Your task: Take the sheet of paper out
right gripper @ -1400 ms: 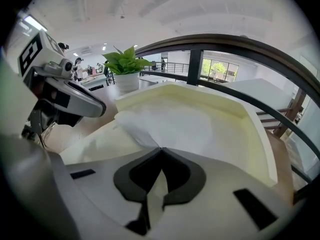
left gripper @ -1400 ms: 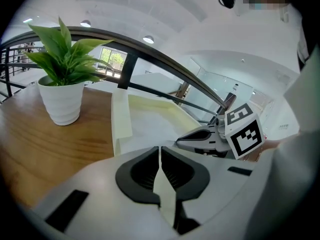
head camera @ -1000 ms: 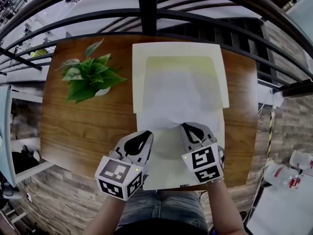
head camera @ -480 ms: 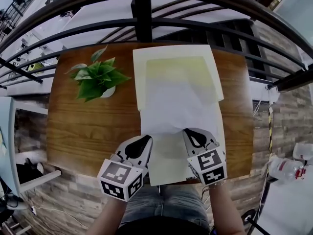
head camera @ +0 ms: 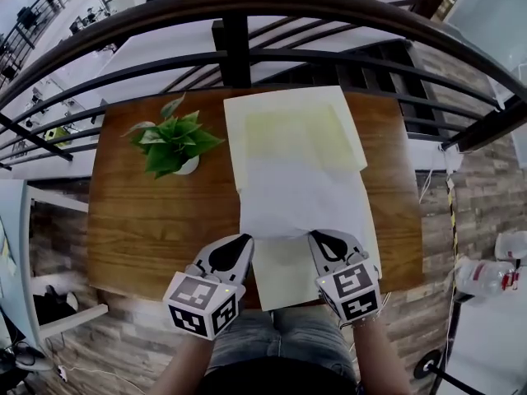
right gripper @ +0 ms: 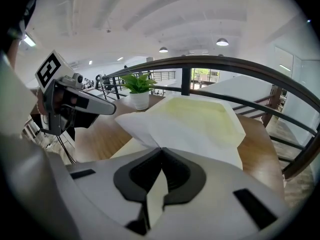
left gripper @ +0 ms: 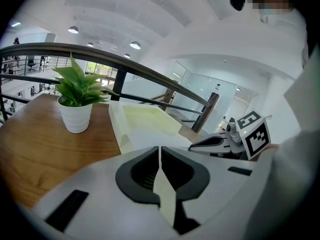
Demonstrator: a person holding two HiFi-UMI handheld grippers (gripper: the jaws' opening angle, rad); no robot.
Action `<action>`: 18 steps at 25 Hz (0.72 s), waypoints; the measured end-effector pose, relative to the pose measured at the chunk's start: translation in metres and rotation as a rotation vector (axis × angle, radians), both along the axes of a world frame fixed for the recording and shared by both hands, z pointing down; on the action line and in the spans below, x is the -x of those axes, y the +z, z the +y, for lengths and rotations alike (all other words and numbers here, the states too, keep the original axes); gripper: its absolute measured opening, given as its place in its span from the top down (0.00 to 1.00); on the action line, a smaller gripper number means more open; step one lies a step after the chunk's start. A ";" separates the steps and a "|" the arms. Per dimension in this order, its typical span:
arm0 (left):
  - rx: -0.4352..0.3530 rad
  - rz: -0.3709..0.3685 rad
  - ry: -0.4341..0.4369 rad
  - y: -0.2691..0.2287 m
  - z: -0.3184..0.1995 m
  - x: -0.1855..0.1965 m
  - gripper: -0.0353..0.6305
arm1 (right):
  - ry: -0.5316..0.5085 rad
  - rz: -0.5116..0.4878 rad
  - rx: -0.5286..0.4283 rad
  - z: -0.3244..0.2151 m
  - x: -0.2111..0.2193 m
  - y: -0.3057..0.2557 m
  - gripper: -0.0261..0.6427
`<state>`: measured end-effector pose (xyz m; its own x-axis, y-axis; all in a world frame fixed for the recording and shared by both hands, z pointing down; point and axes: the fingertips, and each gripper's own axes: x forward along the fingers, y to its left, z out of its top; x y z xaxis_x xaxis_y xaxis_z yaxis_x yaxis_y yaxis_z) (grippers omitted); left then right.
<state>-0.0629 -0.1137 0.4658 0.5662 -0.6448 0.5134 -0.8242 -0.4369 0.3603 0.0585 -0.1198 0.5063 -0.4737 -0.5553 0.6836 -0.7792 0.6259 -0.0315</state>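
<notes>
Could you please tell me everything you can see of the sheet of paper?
The sheet is plain white, thin and a little buckled, with no print showing. It lies on the cream envelope, near edge raised. The left gripper and right gripper are each shut on a near corner. Whether its far end is tucked inside cannot be told.

Left tongs [head camera: 243,241] clamped on envelope [head camera: 284,276], right tongs [head camera: 318,238] clamped on sheet of paper [head camera: 300,196], both angled down
</notes>
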 end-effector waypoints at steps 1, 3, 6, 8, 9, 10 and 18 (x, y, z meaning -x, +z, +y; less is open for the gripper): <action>-0.005 0.001 0.004 -0.003 0.001 0.000 0.91 | 0.002 0.000 -0.001 0.003 0.000 -0.002 0.92; -0.009 0.015 0.008 -0.009 0.002 0.000 0.91 | 0.006 0.001 -0.009 0.007 -0.001 -0.007 0.92; -0.016 0.048 0.001 -0.018 0.003 0.001 0.91 | 0.012 0.001 -0.031 0.011 -0.004 -0.016 0.92; -0.026 0.057 0.002 -0.025 0.005 0.001 0.91 | 0.014 -0.006 -0.037 0.013 -0.003 -0.022 0.92; -0.030 0.061 0.006 -0.029 0.006 0.001 0.91 | 0.015 -0.006 -0.042 0.014 -0.004 -0.024 0.92; -0.034 0.065 0.011 -0.032 0.007 0.002 0.91 | 0.015 -0.007 -0.045 0.015 -0.004 -0.026 0.92; -0.075 0.083 0.020 -0.054 0.004 0.007 0.91 | 0.041 -0.034 -0.060 0.023 -0.013 -0.047 0.92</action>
